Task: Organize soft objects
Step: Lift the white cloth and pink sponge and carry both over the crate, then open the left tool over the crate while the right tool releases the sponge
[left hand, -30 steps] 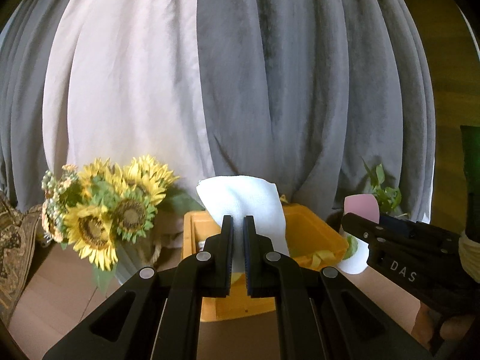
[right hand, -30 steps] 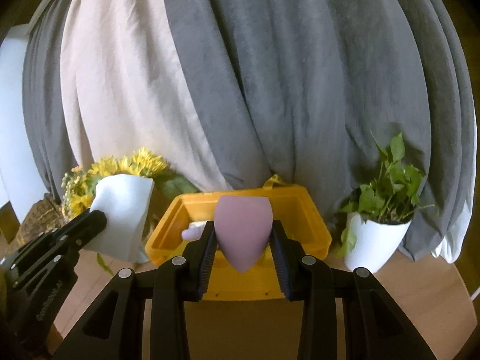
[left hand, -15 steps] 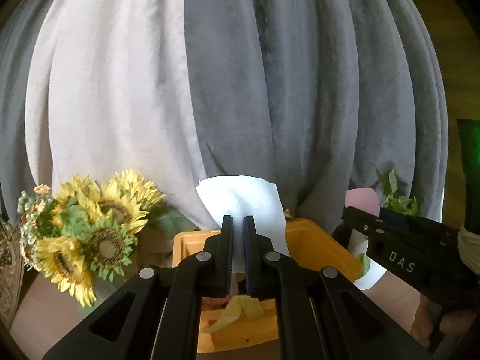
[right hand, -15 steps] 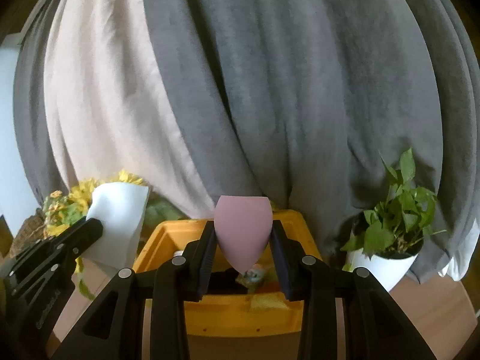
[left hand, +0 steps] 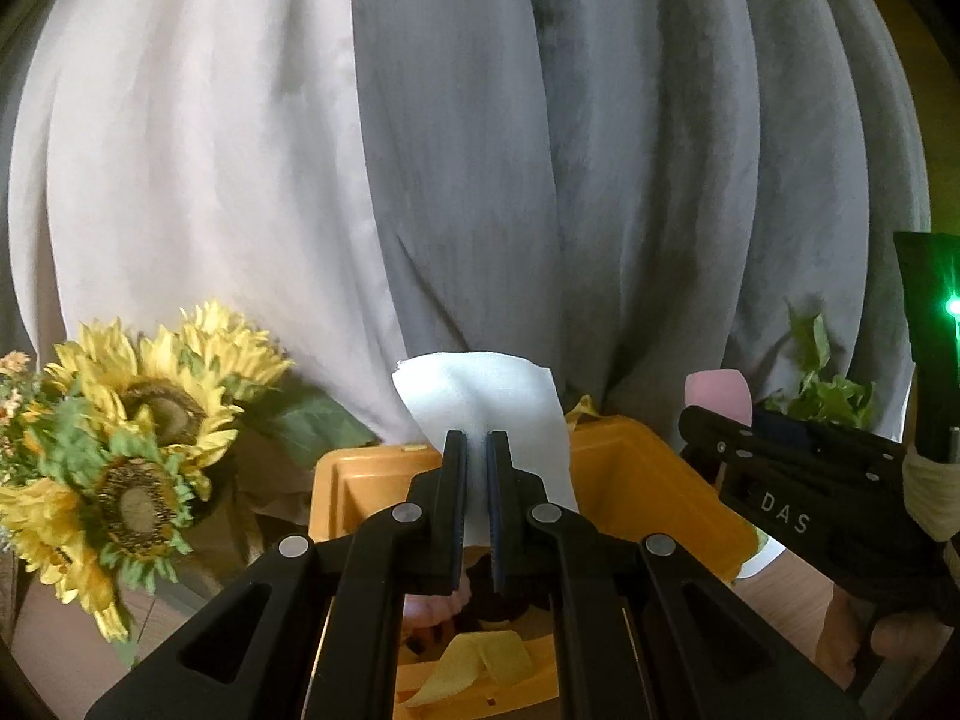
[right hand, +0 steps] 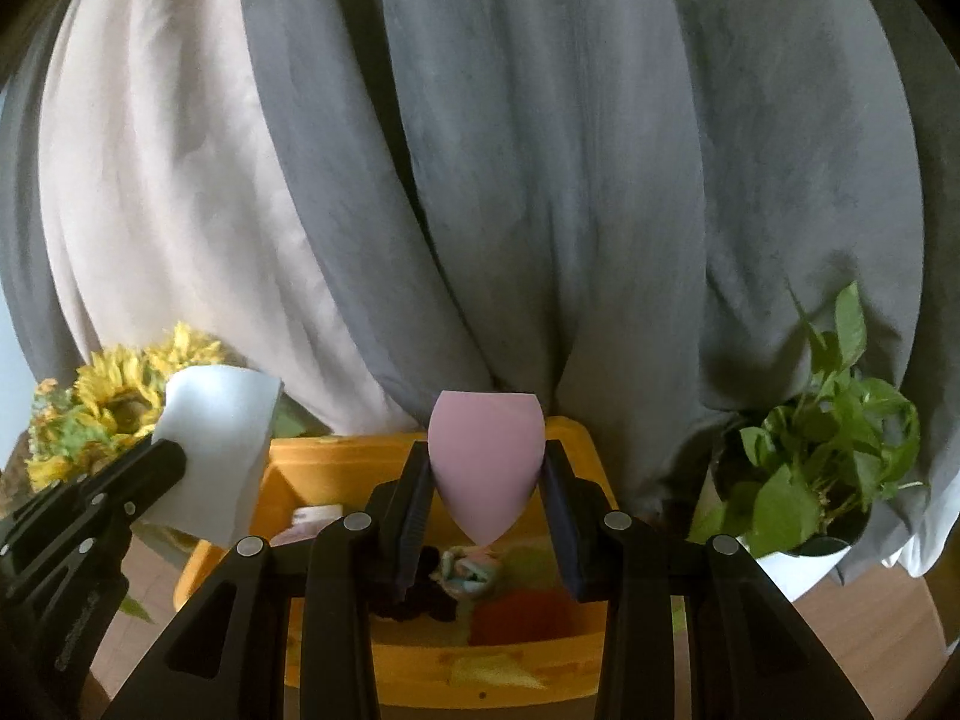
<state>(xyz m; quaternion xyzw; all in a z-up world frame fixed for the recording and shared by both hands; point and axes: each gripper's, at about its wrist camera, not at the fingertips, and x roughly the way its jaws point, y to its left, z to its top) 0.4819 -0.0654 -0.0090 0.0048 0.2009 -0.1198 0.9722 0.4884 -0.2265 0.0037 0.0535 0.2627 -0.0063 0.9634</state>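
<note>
Clamped on an upright white cloth (left hand: pixel 480 402) and a tip-down pink makeup sponge (right hand: pixel 485 462), left gripper (left hand: pixel 476 501) and right gripper (right hand: pixel 485 516) now sit nearer over the yellow bin (right hand: pixel 336 456).

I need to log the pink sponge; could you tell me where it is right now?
The pink sponge is clamped point-down in the right tool, centre of the right wrist view, above the yellow bin.

Soft daylight is glowing through the pale curtain (left hand: pixel 198 192), leaving the grey curtain (right hand: pixel 570 180) beside it dim. Fisheye distortion is bending both views, and black corners are framing them. The sunflowers (left hand: pixel 120 450) are smearing with slight blur. A green indicator light (left hand: pixel 951 305) is flaring at the right edge
</note>
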